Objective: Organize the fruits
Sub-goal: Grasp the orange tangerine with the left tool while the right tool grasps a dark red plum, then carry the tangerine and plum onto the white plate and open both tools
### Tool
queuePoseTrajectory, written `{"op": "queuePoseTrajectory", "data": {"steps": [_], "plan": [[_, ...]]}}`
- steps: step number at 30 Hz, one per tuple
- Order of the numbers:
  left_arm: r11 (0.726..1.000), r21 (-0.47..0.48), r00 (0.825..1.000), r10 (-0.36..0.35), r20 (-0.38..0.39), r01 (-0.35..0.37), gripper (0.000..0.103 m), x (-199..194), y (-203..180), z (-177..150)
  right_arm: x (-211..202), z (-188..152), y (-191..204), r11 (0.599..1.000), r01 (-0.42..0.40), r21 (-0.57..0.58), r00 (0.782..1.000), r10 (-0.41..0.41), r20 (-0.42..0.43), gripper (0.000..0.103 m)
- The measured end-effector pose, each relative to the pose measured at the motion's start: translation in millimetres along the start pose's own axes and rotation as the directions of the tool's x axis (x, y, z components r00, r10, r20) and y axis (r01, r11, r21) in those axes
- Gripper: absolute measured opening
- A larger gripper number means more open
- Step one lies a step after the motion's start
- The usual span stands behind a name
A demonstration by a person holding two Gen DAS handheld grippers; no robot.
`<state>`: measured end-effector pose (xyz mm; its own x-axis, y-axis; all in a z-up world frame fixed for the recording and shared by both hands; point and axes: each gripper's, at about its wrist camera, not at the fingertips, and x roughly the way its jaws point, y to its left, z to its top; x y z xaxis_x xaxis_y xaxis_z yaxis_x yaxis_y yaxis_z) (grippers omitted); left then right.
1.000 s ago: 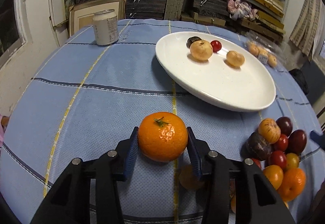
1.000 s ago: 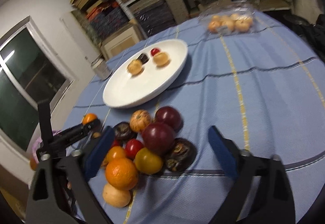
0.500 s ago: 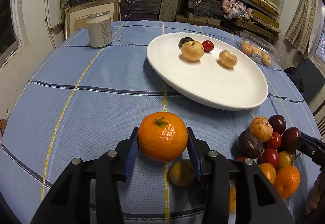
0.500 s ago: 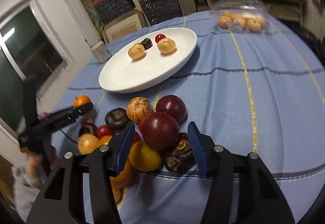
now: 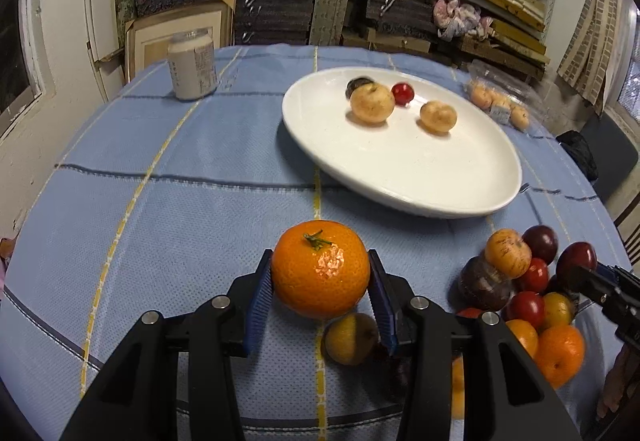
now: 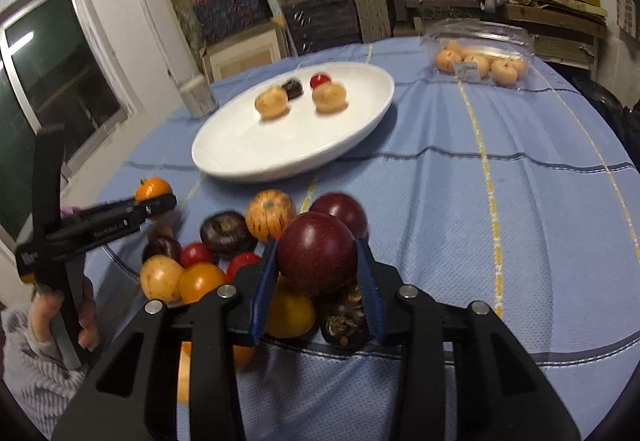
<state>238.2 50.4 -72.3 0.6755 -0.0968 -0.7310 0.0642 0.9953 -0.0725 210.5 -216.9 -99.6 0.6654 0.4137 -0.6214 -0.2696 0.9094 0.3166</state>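
Note:
My left gripper [image 5: 320, 281] is shut on an orange mandarin [image 5: 320, 269] and holds it above the blue tablecloth, short of the white plate [image 5: 440, 177]. The plate holds two tan fruits, a dark one and a small red one. My right gripper [image 6: 318, 269] is shut on a dark red plum [image 6: 318, 251], raised just over the fruit pile [image 6: 224, 245]. The pile lies on the cloth in front of the plate [image 6: 240, 157]. The left gripper also shows in the right wrist view [image 6: 154, 203], left of the pile.
A white can [image 5: 192, 69] stands at the far left of the table. A clear plastic box of tan fruits [image 6: 480, 61] sits at the far right behind the plate. Shelves of stacked boards and a wall stand behind the round table.
My right gripper closed on the dark red plum and lifted it slightly from the pile. My left gripper, still holding the mandarin, rose and moved a little toward the plate.

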Motion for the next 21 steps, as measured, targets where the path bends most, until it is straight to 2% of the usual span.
{"op": "queuePoseTrajectory", "data": {"steps": [5, 9, 13, 19, 20, 21], "plan": [[0.999, -0.012, 0.999, -0.036, 0.038, 0.037, 0.045, -11, -8, 20, -21, 16, -14, 0.995, -0.040, 0.091, 0.996, 0.032, 0.082, 0.038], [0.999, 0.042, 0.999, -0.017, 0.049, 0.015, 0.045, -2, -26, 55, -14, 54, -6, 0.998, -0.033, 0.062, 0.996, 0.028, 0.090, 0.038], [0.998, 0.053, 0.999, -0.028, 0.028, 0.027, 0.045, 24, -38, 78, 19, 88, 7, 0.999, -0.039, 0.030, 0.998, 0.037, 0.049, 0.038], [0.998, 0.040, 0.999, -0.044, 0.000, 0.044, 0.046, 58, -39, 86, 73, 105, 19, 1.000, -0.018, -0.011, 0.999, 0.018, -0.029, 0.038], [0.998, 0.039, 0.999, -0.052, 0.000, 0.052, 0.049, 59, -38, 86, 78, 105, 19, 1.000, -0.012, -0.018, 0.999, 0.011, -0.036, 0.038], [0.998, 0.036, 0.998, -0.059, 0.000, 0.058, 0.058, 59, -37, 86, 83, 104, 19, 1.000, -0.004, -0.026, 0.999, 0.003, -0.044, 0.038]]}}
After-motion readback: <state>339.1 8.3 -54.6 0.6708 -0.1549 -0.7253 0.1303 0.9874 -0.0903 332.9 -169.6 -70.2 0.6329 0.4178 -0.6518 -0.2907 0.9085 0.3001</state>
